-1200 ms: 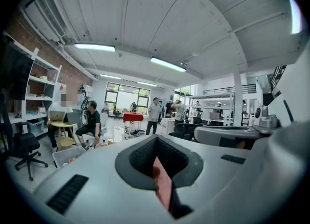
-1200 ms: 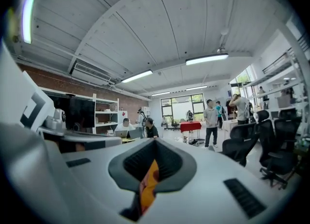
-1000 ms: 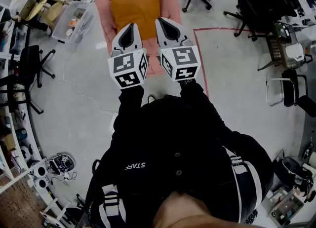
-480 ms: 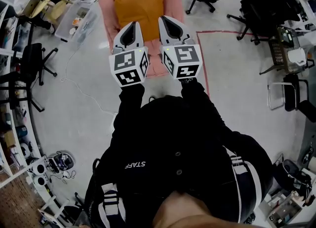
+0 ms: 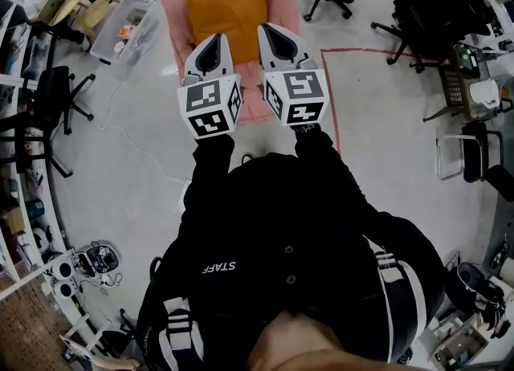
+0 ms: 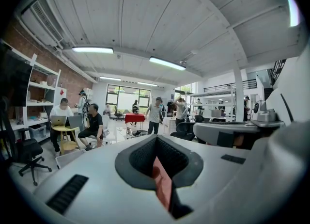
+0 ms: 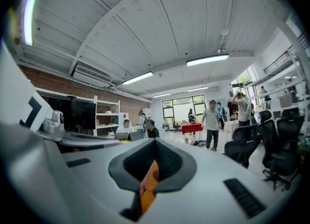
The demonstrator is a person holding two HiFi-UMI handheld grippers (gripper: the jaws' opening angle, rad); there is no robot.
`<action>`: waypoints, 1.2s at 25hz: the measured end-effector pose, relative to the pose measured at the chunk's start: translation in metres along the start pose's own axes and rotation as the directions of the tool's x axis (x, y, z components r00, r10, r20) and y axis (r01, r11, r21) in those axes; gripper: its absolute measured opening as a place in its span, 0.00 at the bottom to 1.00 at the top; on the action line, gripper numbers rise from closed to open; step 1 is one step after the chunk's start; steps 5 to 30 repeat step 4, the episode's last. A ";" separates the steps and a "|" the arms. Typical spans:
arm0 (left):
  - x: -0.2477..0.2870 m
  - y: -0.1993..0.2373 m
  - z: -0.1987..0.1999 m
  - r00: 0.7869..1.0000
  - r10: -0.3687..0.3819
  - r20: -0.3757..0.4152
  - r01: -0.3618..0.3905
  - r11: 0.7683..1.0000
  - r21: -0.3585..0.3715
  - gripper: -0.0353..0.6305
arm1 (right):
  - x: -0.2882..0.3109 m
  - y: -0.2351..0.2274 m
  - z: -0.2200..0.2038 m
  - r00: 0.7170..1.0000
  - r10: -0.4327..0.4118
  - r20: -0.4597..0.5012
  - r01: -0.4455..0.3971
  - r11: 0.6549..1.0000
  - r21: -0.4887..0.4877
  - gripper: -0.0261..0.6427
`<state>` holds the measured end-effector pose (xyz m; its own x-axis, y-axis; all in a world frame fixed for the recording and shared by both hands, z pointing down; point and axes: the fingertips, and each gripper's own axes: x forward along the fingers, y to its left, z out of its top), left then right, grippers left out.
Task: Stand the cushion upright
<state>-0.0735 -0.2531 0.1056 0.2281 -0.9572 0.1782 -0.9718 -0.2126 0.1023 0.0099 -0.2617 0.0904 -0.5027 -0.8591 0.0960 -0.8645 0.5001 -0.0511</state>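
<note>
On chair (image 5: 283, 8) | cushion (image 5: 225, 4) lengthwise away | left gripper (image 5: 215, 40), right gripper (image 5: 268, 30) pressed together

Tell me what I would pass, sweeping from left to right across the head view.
Black office chair → clear plastic bin → left gripper → right gripper → red floor tape → dark swivel chairs. The pink armchair and orange cushion overlap the grippers, so they are left out.

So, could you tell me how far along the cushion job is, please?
Done: nothing that shows; the orange cushion seems to lie on the pink armchair, untouched. In hand: the left tool and right tool hover near it, both shut and empty. Left: grip the cushion and stand it upright.
</note>
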 end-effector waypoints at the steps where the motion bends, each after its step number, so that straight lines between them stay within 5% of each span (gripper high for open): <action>1: 0.000 -0.001 0.000 1.000 0.001 0.000 -0.001 1.000 0.001 0.05 | -0.001 0.000 0.000 1.000 0.001 0.000 -0.001 1.000 0.000 0.06; 30: -0.001 -0.003 -0.001 1.000 0.005 0.001 -0.005 1.000 0.005 0.05 | -0.002 -0.002 -0.001 1.000 0.003 0.003 -0.003 1.000 0.000 0.06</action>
